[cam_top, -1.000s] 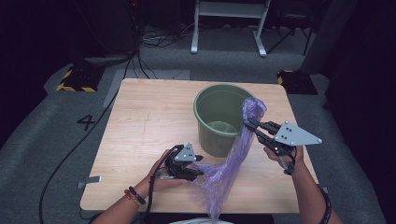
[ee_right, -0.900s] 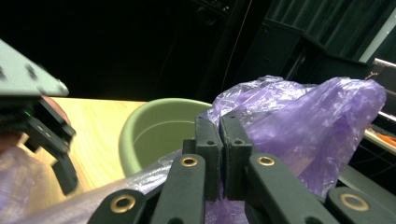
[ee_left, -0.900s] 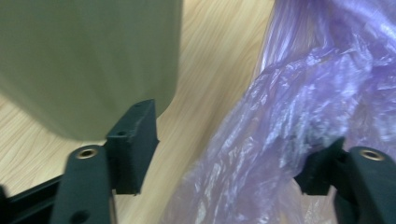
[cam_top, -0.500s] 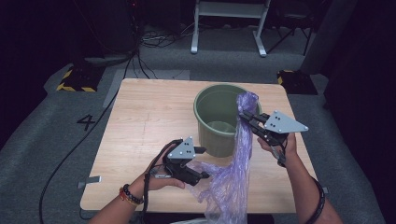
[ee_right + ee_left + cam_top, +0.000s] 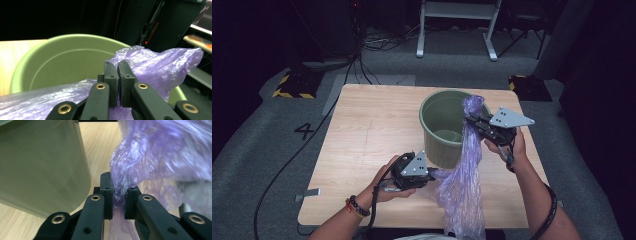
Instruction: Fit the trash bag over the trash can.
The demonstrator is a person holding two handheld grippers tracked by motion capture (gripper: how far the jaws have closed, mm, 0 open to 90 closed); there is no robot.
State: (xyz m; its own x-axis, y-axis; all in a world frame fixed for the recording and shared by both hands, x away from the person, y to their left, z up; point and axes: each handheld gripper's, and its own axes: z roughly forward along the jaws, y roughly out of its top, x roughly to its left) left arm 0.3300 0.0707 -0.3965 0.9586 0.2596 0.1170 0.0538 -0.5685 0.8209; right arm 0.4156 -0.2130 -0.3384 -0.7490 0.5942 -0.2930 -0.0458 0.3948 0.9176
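Observation:
A crumpled purple plastic bag point(image 5: 464, 175) hangs from the rim of a green bin point(image 5: 447, 125) down past the table's front edge. My right gripper point(image 5: 472, 119) is shut on the bag's top, just over the bin's right rim; in the right gripper view the jaws point(image 5: 118, 66) pinch the film point(image 5: 160, 65) above the bin's mouth point(image 5: 62, 62). My left gripper point(image 5: 432, 175) is low beside the bin. Its jaws point(image 5: 119, 188) have just been closing and now squeeze a fold of the bag point(image 5: 155, 152) next to the bin's wall point(image 5: 42, 165).
The wooden table point(image 5: 372, 130) has bare room left of the bin. On the floor behind lie cables point(image 5: 362, 50), a white-legged stand point(image 5: 457, 25) and yellow-black striped blocks point(image 5: 292, 85). A "4" point(image 5: 304, 131) is marked on the floor at the left.
The right gripper has carried the bag's top leftward onto the bin's rim. The left gripper has closed on the bag's lower part beside the bin.

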